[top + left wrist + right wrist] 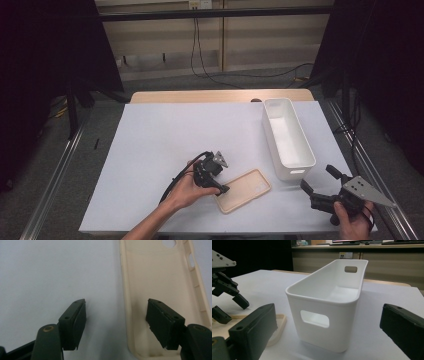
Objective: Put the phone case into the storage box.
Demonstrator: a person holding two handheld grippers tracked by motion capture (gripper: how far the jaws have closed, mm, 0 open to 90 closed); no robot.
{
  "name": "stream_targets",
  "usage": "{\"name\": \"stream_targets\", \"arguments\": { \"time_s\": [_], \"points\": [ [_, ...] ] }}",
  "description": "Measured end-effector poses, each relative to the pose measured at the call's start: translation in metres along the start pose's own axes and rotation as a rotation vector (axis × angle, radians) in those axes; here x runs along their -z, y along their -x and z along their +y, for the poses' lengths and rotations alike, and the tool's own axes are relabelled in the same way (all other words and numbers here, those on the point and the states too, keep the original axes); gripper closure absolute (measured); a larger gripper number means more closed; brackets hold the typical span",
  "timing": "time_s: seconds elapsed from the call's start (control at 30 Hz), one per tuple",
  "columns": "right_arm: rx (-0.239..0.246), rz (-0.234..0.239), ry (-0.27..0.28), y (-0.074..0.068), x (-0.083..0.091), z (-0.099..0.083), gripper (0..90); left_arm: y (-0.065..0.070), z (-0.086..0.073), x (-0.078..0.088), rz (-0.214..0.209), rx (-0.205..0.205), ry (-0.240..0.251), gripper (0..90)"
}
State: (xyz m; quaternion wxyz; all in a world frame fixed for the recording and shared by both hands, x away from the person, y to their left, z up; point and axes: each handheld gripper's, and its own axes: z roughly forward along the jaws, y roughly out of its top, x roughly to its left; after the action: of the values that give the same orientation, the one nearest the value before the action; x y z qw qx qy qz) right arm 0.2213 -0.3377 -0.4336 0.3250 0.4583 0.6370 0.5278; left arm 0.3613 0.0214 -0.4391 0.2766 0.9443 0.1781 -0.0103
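Note:
A cream phone case (243, 190) lies hollow side up on the white sheet near the front edge. My left gripper (221, 189) stands over its left end. In the left gripper view the case (162, 285) has its long wall between the two jaws: one pad rests inside the case, the other over the sheet, and neither touches the wall, so my left gripper (116, 315) is open. At the front right my right gripper (318, 178) is held wide open with nothing in it, pointing at the end of the white bin (317, 302).
The long white bin (295, 170) stands empty at the right of the sheet (165, 140), with handle holes in both ends. A strip of wooden table (220, 96) shows at the back. The right gripper view shows the left gripper (233, 311) and the case corner (279, 322).

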Motion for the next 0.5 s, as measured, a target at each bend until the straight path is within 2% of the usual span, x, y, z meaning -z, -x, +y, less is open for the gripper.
{"name": "stream_targets", "arguments": {
  "time_s": [0.33,0.5],
  "points": [
    [0.002,0.002,-0.002,-0.0004,-0.0001,0.0002,0.7,-0.0016,0.0006,0.0013,-0.002,0.004,-0.009,38.6],
    [0.003,0.002,-0.002,-0.0003,-0.0004,0.0,0.6,-0.0024,-0.0005,0.0031,-0.018,0.014,-0.001,49.8]
  ]
}}
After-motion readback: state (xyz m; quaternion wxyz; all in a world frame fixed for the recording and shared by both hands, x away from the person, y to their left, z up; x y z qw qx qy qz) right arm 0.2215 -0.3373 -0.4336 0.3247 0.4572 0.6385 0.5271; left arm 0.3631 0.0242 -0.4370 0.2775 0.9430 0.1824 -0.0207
